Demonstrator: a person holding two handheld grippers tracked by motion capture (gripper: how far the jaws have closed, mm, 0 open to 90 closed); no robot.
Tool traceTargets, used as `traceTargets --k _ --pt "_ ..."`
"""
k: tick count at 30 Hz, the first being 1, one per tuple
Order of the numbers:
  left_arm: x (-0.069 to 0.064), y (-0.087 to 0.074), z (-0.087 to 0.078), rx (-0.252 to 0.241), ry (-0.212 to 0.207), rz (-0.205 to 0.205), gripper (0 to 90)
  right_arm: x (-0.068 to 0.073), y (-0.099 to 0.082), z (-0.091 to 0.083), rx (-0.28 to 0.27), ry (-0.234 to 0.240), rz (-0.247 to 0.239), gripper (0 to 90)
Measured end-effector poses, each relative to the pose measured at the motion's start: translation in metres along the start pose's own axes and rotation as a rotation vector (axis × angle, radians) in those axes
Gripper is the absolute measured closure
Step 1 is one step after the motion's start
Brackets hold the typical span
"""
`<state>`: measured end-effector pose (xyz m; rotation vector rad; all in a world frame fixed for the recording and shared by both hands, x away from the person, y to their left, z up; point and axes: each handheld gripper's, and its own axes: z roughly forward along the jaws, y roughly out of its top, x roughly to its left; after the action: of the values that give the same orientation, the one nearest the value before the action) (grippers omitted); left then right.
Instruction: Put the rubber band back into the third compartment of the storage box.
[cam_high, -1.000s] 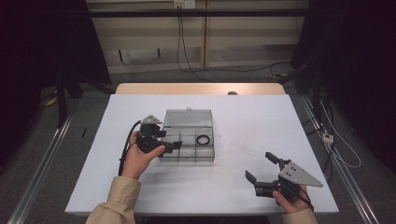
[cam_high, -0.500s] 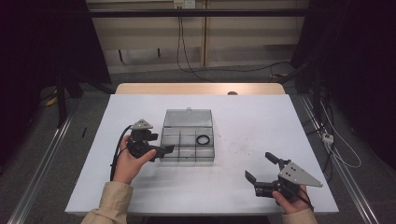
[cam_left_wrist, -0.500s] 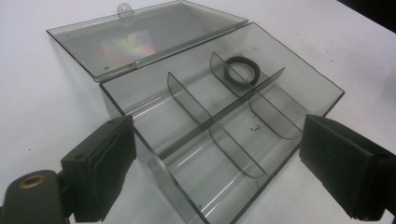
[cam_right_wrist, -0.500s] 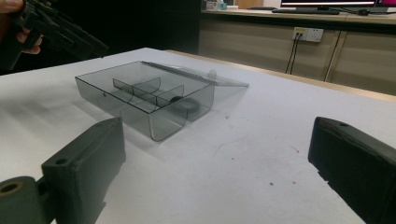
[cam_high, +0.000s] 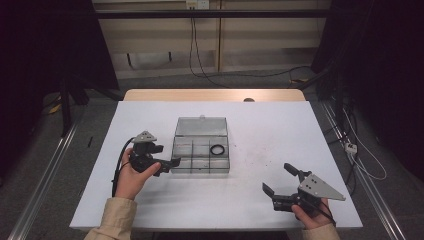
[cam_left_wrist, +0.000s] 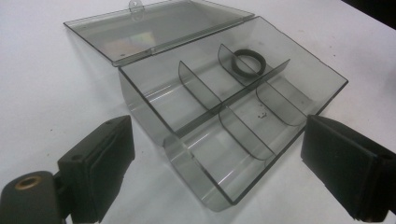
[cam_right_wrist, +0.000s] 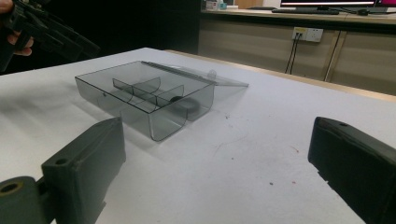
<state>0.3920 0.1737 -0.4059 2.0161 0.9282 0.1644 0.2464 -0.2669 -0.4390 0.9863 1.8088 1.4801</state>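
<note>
A clear smoky plastic compartment box (cam_high: 194, 159) (cam_left_wrist: 243, 126) (cam_right_wrist: 140, 100) lies mid-table with its lid (cam_high: 201, 126) (cam_left_wrist: 154, 25) folded back flat. A black ring (cam_high: 217, 149) (cam_left_wrist: 247, 63) (cam_right_wrist: 176, 99) rests in a far right compartment. My left gripper (cam_high: 167, 156) (cam_left_wrist: 219, 140) is open just left of the box, jaws pointing at its near left corner and holding nothing. My right gripper (cam_high: 278, 178) (cam_right_wrist: 219, 140) is open over bare table at the front right, well apart from the box.
The white table (cam_high: 270, 130) has small dark specks right of the box. A wooden strip (cam_high: 215, 95) runs along its far edge. Cables lie on the floor (cam_high: 350, 147) to the right. The hand with the left gripper (cam_right_wrist: 46, 32) appears in the right gripper view.
My left gripper has drawn back leftward from the box's left side by a short way. The right gripper and the box have not moved.
</note>
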Motion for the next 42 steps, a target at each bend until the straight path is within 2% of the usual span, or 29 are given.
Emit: traceTargets --k 27,31,42 --pt "0.012 -0.031 -0.024 -0.016 0.024 -0.021 9.1 0.0 0.0 -0.001 0.004 -0.007 -0.001 4.2" --pt "0.012 -0.036 -0.026 -0.021 0.017 -0.027 9.1 0.0 0.0 -0.001 0.004 -0.005 0.0 4.2" --pt "0.012 -0.046 -0.033 -0.039 0.025 -0.017 8.5 0.0 -0.001 0.0 0.006 0.0 0.002 4.2"
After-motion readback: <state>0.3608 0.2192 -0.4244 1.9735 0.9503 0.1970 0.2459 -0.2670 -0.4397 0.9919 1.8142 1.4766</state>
